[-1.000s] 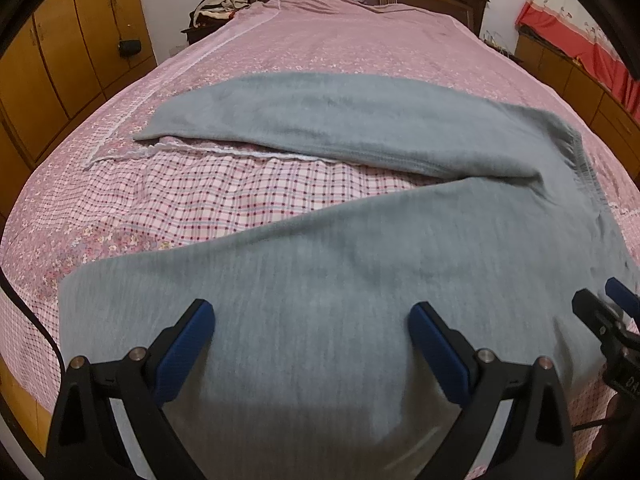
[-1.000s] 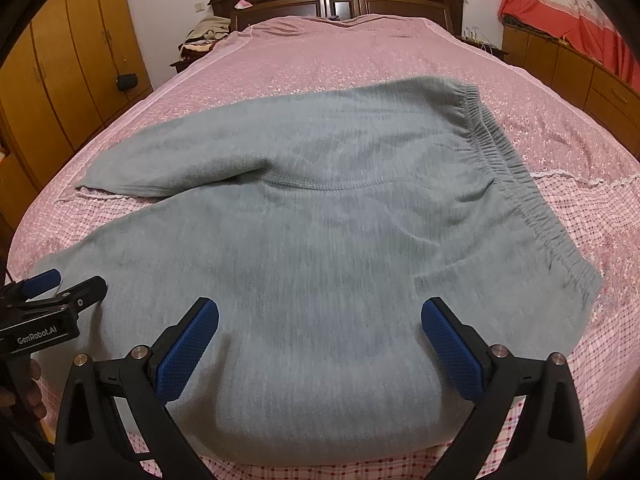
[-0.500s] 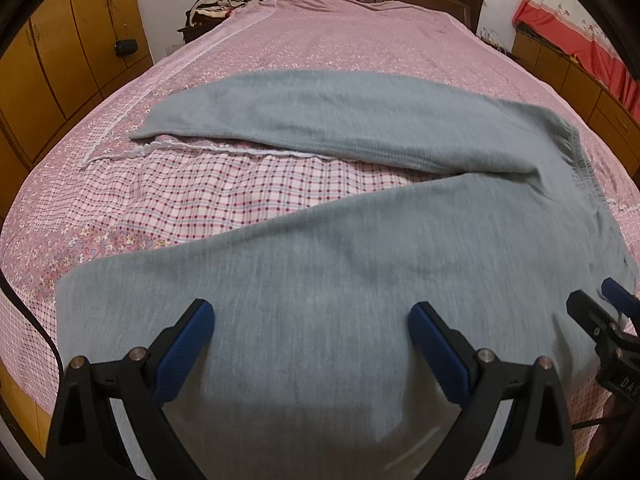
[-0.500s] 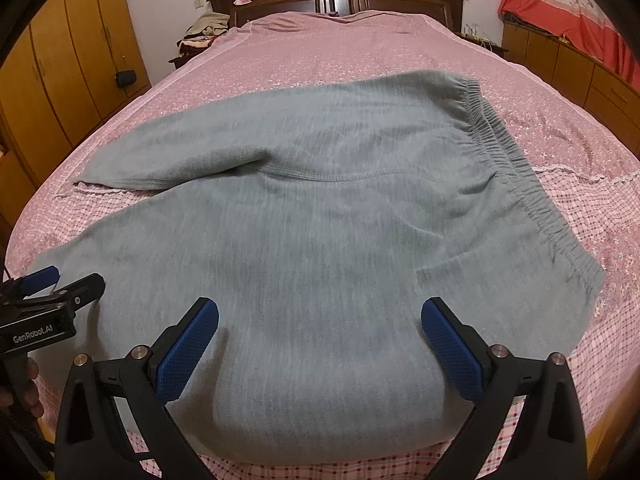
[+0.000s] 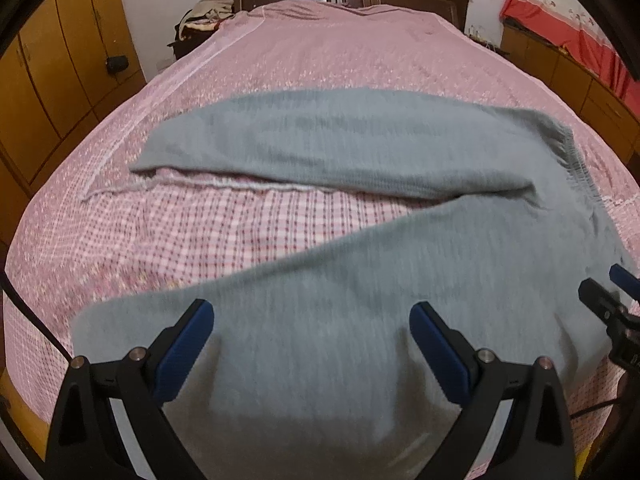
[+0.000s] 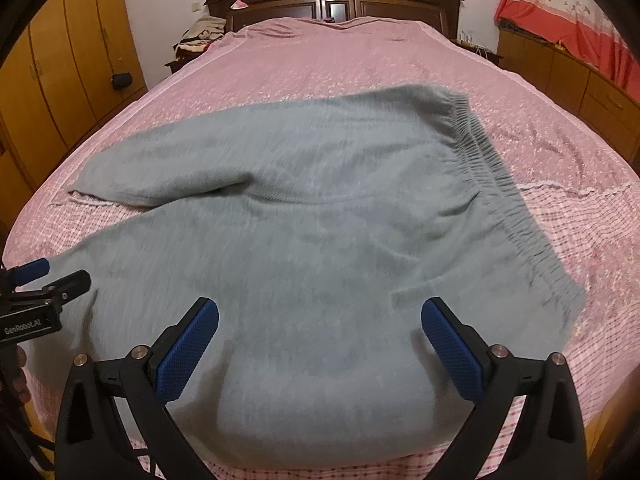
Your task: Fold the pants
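Both views have pulled back and up since half a second ago, so more pink bed (image 5: 320,60) shows beyond the pants (image 5: 360,280), now blurred. The one pair of grey pants lies flat on the near end of the bed, two legs splayed left, gathered waistband (image 6: 500,184) right. Two grippers: the left gripper (image 5: 310,324) and right gripper (image 6: 320,320) hover over the near leg, jaws spread wide, gripping nothing.

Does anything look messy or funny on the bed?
A little. The grey pants lie with their two legs splayed apart in a V, so checked bedding shows between them. Clothes are heaped beside the headboard. Nothing looks torn or spilled.
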The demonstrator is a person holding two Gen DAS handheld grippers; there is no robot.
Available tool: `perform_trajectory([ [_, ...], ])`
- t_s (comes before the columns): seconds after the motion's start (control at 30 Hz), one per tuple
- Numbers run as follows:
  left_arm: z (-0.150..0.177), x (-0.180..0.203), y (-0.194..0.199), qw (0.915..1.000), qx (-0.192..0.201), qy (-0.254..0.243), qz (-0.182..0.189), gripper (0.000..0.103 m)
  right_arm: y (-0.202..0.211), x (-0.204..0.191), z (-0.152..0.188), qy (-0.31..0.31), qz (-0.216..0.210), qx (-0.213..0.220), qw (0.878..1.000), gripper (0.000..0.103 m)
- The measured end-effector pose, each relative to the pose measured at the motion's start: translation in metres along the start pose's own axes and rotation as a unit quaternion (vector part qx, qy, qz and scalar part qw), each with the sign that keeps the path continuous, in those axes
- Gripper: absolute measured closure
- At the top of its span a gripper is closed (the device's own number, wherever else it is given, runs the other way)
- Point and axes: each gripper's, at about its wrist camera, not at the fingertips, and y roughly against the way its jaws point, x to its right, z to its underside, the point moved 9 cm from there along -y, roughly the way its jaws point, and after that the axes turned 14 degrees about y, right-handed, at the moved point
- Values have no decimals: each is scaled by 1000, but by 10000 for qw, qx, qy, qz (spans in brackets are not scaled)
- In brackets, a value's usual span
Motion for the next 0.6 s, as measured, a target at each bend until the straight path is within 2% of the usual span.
perform_trajectory([
  [0.13, -12, -3, 2, 9999, -13, -36, 141, 2, 1, 11, -4, -20, 34, -34, 10000, 0],
  [0.33, -39, -19, 3, 9997, 130, -205, -51, 2, 0, 34, -17, 18, 87, -77, 9999, 0],
  [0.47, -61, -32, 2, 9993, 176, -266, -191, 2, 1, 50, -34, 191, 280, -26, 9994, 0],
  [0.6, -82, -38, -6, 9995, 86, -264, -164, 2, 2, 64, -51, 315, 382, 49, 9988, 0],
])
